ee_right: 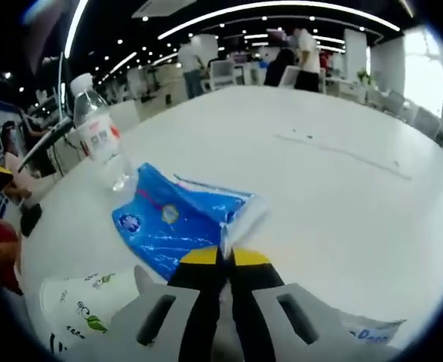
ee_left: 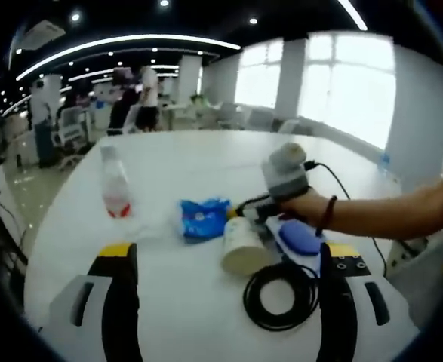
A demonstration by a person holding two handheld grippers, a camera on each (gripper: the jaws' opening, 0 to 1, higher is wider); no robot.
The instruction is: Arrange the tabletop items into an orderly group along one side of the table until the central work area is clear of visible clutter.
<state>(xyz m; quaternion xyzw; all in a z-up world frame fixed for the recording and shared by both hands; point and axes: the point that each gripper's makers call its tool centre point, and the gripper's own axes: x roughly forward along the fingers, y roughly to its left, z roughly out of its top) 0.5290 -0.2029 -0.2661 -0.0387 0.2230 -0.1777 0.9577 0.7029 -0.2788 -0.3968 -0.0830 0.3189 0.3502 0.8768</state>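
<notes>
A blue plastic packet [ee_left: 202, 219] [ee_right: 172, 222] lies flat on the white table [ee_left: 206, 158] [ee_right: 342, 173]. My right gripper [ee_right: 225, 260] is shut on the packet's near right corner. In the left gripper view the right gripper [ee_left: 235, 213] comes in from the right, held by a hand [ee_left: 300, 207]. My left gripper [ee_left: 229, 253] stands wide open above the table, nothing between its jaws. A clear water bottle [ee_left: 115, 185] [ee_right: 100, 139] with a red label stands upright left of the packet. A white paper cup [ee_left: 244, 247] [ee_right: 85, 305] lies on its side.
A coiled black cable [ee_left: 281, 296] lies near my left gripper's right jaw. A round blue item [ee_left: 300, 237] sits under the hand. Another white and blue packet [ee_right: 364, 332] lies at the lower right. People [ee_left: 142, 98] and chairs [ee_left: 70, 128] are beyond the table's far edge.
</notes>
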